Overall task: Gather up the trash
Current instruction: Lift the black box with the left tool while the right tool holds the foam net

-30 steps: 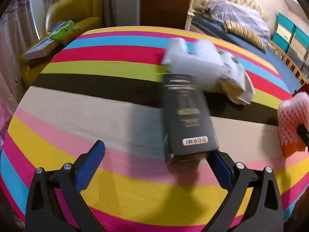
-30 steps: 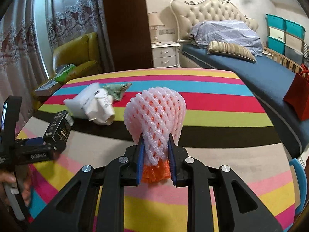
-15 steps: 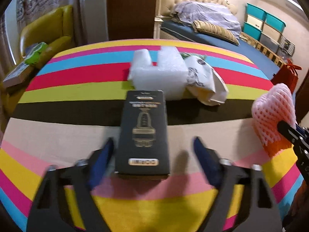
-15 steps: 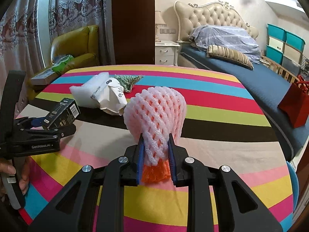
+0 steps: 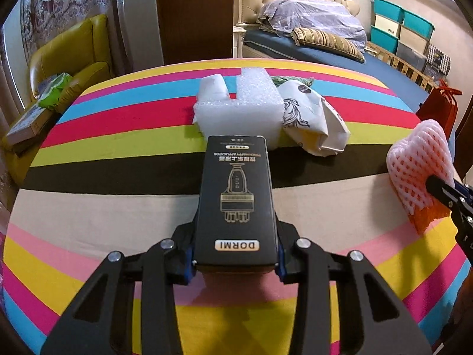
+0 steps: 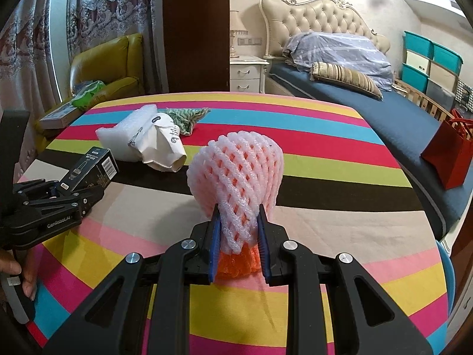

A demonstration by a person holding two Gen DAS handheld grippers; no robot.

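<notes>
Behind the striped tabletop (image 5: pixel 88 207), a bed (image 6: pixel 369 109) with a tufted headboard fills the upper right of both views, and a yellow-green armchair (image 6: pixel 112 68) sits at the upper left.

Low in the left wrist view, the left gripper (image 5: pixel 235 261) has its fingers (image 5: pixel 189 259) closed on the near end of a black box (image 5: pixel 236 195), one blue pad on each side; the box points away up the middle of the frame. In the right wrist view the same gripper shows at the left edge, a hand (image 6: pixel 20 278) below it.

At the bottom centre of the right wrist view, the right gripper (image 6: pixel 238 248) has its fingers (image 6: pixel 214 245) narrow, pinching a pink foam fruit net (image 6: pixel 236 174) with an orange net (image 6: pixel 239 263) inside its lower end.

Beyond the box, at upper centre of the left wrist view, lie a white foam block (image 5: pixel 239 106) and, touching its right side, a crumpled paper bag (image 5: pixel 313 121). A green patterned wrapper (image 6: pixel 189 118) lies just behind them. A red gift bag (image 6: pixel 449 153) stands at the right edge, off the tabletop.
</notes>
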